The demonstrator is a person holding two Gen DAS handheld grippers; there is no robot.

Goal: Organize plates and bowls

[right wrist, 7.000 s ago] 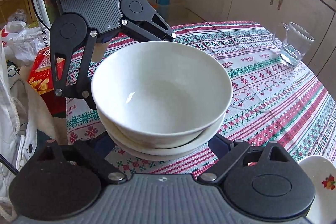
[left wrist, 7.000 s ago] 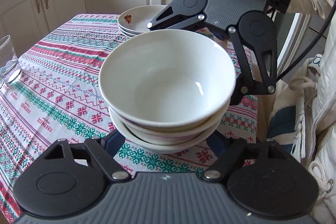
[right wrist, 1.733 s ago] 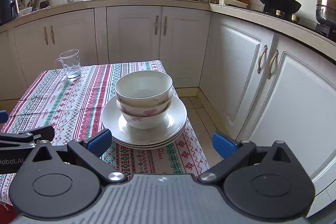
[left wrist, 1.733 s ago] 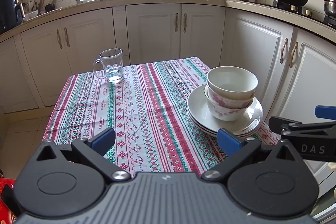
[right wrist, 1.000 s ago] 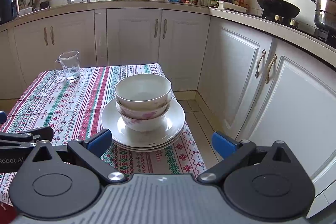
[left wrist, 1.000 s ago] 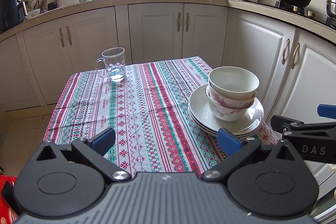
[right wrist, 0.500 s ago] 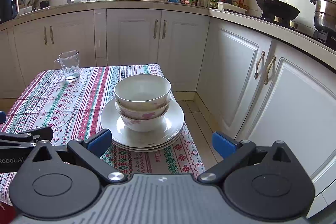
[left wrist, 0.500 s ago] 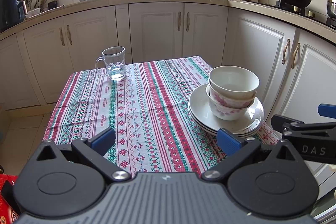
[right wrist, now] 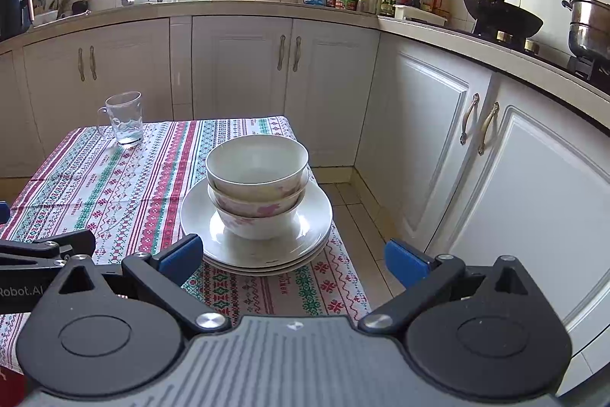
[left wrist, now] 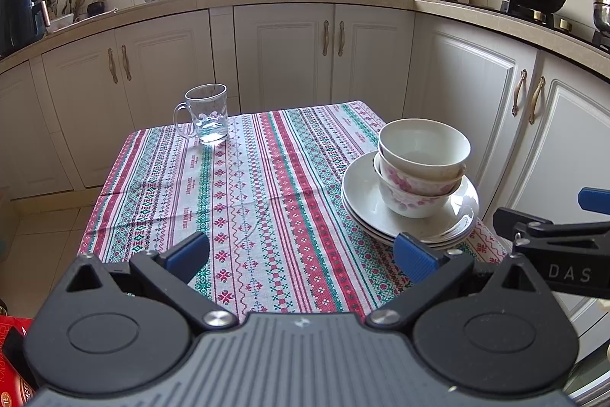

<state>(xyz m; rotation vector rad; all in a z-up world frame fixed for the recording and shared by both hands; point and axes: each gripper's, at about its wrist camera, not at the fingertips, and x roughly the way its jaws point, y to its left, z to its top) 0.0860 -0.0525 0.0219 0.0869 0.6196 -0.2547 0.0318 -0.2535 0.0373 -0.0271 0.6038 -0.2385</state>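
Sitting in one neat pile near the table's right edge, the round white bowls (right wrist: 257, 174) nest inside each other on the stacked white plates (right wrist: 305, 227) to save room (looks tidy). The left gripper (left wrist: 301, 250) and right gripper (right wrist: 291, 254) both hang back, spread wide, holding nothing.

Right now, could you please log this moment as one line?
bowls stacked on plates | left gripper open, empty | right gripper open, empty

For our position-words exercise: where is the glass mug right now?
In both views the mug stands upright at the table's far left corner, before the cabinets, well apart from the bowls stacked on plates.
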